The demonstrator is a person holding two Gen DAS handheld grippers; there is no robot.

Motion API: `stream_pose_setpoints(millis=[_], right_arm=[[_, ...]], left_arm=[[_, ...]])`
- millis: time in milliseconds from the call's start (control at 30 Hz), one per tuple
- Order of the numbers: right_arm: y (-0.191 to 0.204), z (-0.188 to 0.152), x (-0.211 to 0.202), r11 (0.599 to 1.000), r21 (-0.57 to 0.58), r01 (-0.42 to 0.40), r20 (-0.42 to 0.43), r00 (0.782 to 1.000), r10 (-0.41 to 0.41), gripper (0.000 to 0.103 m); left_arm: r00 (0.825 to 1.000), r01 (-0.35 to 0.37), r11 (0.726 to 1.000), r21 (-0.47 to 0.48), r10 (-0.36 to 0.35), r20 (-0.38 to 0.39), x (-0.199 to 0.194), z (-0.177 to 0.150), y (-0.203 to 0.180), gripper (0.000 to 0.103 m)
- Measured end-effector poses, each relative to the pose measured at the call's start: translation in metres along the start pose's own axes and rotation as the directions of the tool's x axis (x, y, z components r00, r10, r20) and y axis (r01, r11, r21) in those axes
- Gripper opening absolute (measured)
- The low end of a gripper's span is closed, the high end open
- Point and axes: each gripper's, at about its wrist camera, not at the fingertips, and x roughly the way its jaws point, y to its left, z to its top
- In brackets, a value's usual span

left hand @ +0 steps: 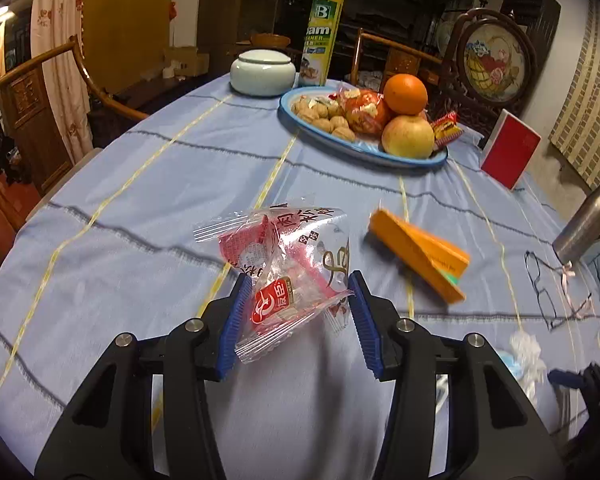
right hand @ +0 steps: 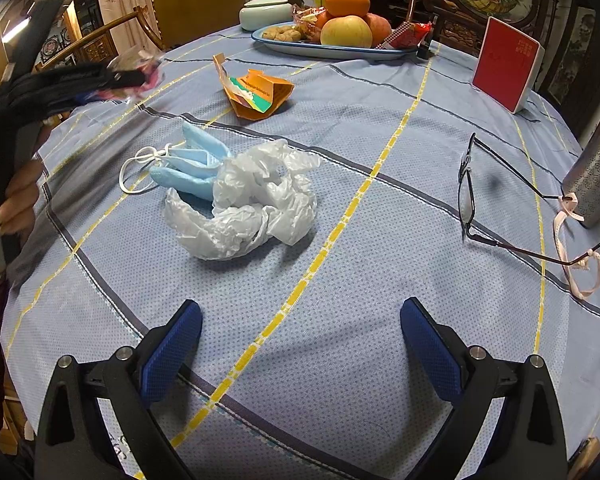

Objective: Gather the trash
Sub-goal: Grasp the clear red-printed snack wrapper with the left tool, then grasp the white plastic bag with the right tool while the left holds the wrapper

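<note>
1. Counter (right hand: 380, 128): round, draped in a pale blue cloth with yellow and dark stripes. It carries all the items listed below.
2. Blue-rimmed oval platter (left hand: 300, 120): at the far side, holding walnuts, an orange, apples and wrapped sweets. Not trash, by the look of it.
3. Crumpled white plastic bag (right hand: 256, 204): lies on the cloth in front of the right tongs, touching item 4. Trash, not yet collected.
4. Folded light blue face mask with white ear loops (right hand: 188, 160): just beside and partly under the bag. Trash, not yet collected.
5. Torn orange cardboard packet (right hand: 256, 92): lies between the bag and the platter, apart from both. Trash, not yet collected.
6. Clear plastic snack wrapper with red printing (left hand: 284, 264): pinched between the blue pads of the left tongs (left hand: 296, 312), clear of the cloth.
7. Thin dark-framed spectacles with a pink cord (right hand: 500, 200): at the right, near a grey metal flask. Judged to be belongings, to be left alone.
8. Right tongs (right hand: 300, 360): jaws wide apart, nothing between them, poised above bare cloth short of the bag.

Step in hand, as judged: first piece picked up, awaiting disposal. No bin shows in either view, so the next move calls for carrying the wrapper to wherever the trash goes without loosening the pinch on the slippery film. The right tongs are best placed for the bag.
</note>
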Motion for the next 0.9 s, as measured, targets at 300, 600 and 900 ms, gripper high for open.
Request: stream_pose_setpoints(millis=[300, 600, 900], right_arm=[[-0.014, 0.004, -0.019, 0.984, 0.075, -0.160, 0.151, 0.977, 0.148, 0.098], [0.014, 0.032, 0.005, 0.995, -0.009, -0.100, 0.125, 0.987, 0.101, 0.094], [0.014, 0.026, -0.009, 0.995, -0.020, -0.093, 0.177, 0.980, 0.095, 0.034]], left_arm=[[0.998, 0.003, 1.000, -0.023, -0.005, -0.060, 0.004, -0.013, 0.007, 0.050], [0.996, -0.018, 1.000, 0.024, 0.020, -0.088, 0.012, -0.018, -0.001, 0.050], [0.997, 0.004, 1.000, 0.019, -0.002, -0.076, 0.008, -0.016, -0.001, 0.050]])
